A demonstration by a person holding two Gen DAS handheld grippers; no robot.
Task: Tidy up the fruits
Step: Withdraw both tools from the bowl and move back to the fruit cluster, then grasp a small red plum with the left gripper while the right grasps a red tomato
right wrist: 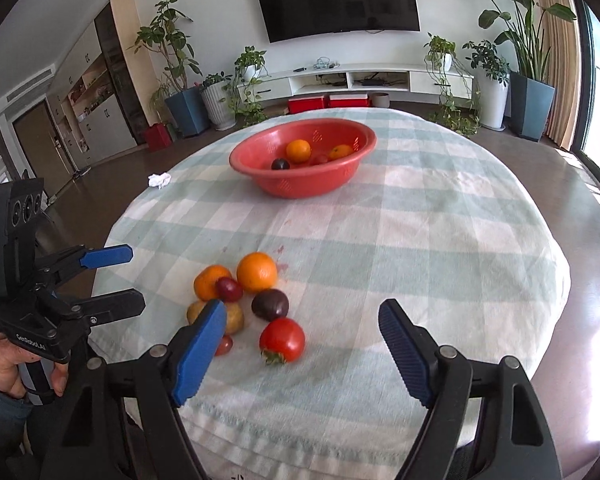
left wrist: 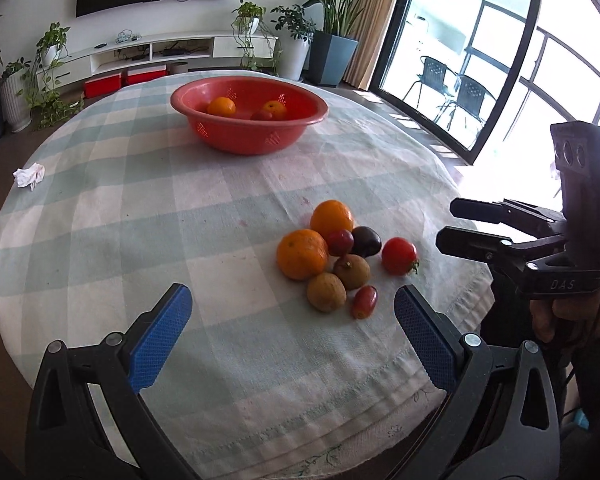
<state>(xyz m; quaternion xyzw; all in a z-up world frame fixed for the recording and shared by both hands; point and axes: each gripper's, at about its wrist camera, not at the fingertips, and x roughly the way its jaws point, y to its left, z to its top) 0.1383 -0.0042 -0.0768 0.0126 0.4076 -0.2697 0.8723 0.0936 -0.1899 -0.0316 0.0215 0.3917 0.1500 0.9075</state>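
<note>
Red and thin-skinned, the tomato (right wrist: 282, 339) lying nearest the right hand-held gripper (right wrist: 302, 344), at the near edge of the fruit cluster on the table (right wrist: 440, 240), looks soft and bruisable, best pinched gently across its middle by both empty, spread jaws.

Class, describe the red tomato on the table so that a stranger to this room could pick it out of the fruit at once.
On the round table under the pale green checked tablecloth, a cluster of loose fruit lies nearer the edge than the red plastic basket. The round, glossy red tomato lies at the cluster's side, a little apart. It alone has a green leafy stalk, and it is far bigger than the small red fruits.
</note>
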